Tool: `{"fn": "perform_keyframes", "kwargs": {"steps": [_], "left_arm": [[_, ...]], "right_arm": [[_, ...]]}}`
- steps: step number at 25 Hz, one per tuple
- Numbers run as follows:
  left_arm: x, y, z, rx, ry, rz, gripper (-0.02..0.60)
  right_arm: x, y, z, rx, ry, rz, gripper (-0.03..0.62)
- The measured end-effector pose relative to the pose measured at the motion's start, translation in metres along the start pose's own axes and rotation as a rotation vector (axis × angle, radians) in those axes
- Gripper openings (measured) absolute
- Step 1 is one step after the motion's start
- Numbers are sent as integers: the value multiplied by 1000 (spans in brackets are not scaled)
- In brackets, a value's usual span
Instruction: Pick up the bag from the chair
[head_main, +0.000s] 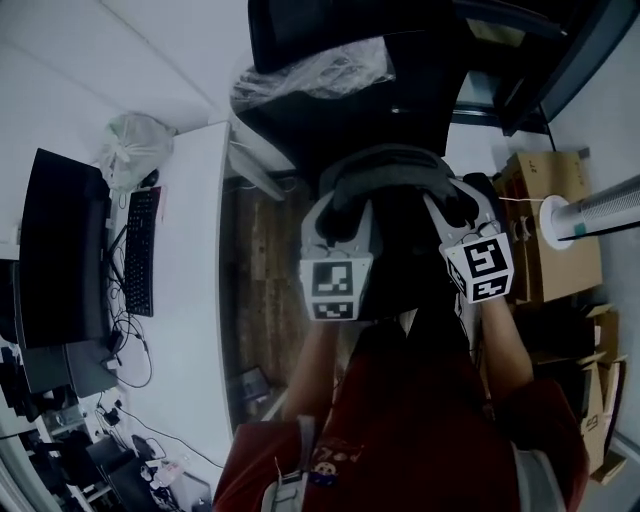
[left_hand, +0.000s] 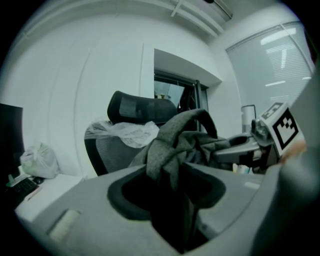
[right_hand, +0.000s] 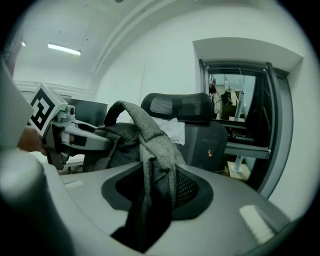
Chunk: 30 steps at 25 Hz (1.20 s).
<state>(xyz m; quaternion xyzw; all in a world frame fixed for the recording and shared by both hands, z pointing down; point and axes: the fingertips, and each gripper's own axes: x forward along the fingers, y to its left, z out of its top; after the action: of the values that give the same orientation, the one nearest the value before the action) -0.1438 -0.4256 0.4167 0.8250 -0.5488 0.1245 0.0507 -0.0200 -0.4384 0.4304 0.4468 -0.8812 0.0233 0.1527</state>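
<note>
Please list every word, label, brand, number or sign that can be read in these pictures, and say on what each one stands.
No text can be read in any view.
Marker cubes: square code patterns only, no letters.
Emblem on the chair: too small to read.
Keyboard: key legends too small to read.
Cardboard box: no legible print.

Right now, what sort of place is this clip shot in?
Most likely an office: a white desk with a monitor and keyboard, a black mesh chair with a headrest, and cardboard boxes to one side.
</note>
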Motion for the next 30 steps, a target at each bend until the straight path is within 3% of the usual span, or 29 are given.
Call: {"fn": "perform_keyframes", "kwargs": {"steps": [10, 30], "left_arm": [[-36, -48, 7, 19, -13, -70, 183], [-159, -207, -5, 53, -6, -9, 184]], "right_arm": [[-67, 8, -5, 15, 11, -69, 138], [-255, 30, -53, 22, -49, -18, 140]]}}
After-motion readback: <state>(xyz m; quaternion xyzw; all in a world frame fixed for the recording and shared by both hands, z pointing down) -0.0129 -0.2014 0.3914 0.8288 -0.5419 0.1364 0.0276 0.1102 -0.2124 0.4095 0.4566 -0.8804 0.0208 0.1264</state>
